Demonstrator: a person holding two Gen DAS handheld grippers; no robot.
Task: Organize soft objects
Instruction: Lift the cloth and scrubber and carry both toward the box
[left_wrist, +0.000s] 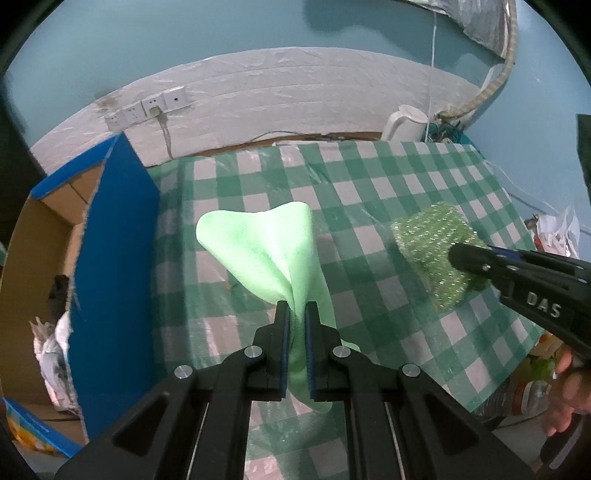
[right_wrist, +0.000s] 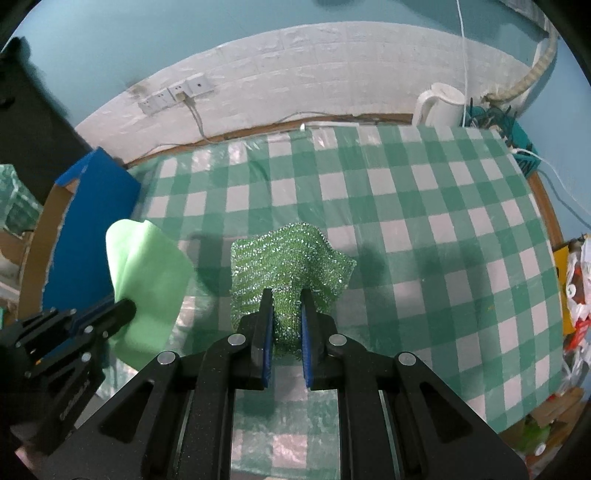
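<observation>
Nearest the left wrist camera, the left gripper (left_wrist: 296, 314) was clamped on a bunched fold of the pale green cloth (left_wrist: 266, 251), which fanned out limp toward twelve o'clock, clear of the checked tablecloth (left_wrist: 369, 177). At three o'clock the right gripper (right_wrist: 287, 306) likewise pinched the sparkly green scouring cloth (right_wrist: 288, 258), mesh sagging around its fingers. Both looked light and floppy, best pinched at a gathered fold as here; the mesh seemed coarser, less slippery. Farther off, at nine o'clock, stood an open blue cardboard box (left_wrist: 114, 221).
</observation>
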